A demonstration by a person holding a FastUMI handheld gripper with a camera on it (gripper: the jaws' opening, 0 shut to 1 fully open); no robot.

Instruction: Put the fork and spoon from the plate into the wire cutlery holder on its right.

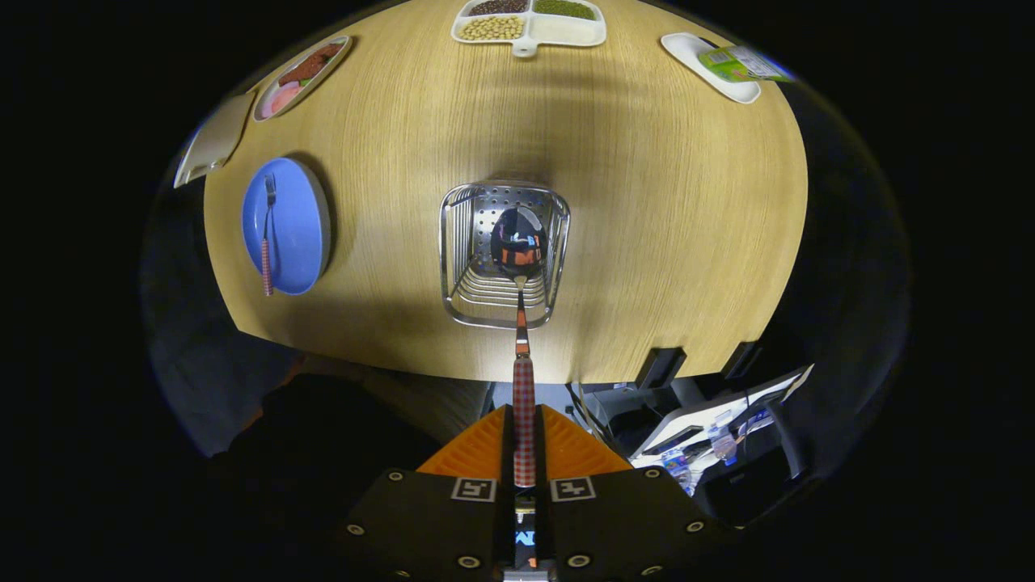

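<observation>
My gripper point(524, 440) is shut on the checked red-and-white handle of the spoon point(520, 323). The spoon points straight ahead from the fingers, and its shiny bowl hangs above the open top of the wire cutlery holder point(453, 242), which stands on the wooden table. To the holder's left lies the blue plate point(295, 222). The fork point(267, 242), with the same checked handle, rests on the plate with its tines pointing away from me.
The wooden table point(647, 202) carries a divided white tray of beans point(566, 31) at the far side, an oval dish of food point(299, 77) far left, and a white dish with a green packet point(724, 65) far right. Office clutter sits below the table's near edge.
</observation>
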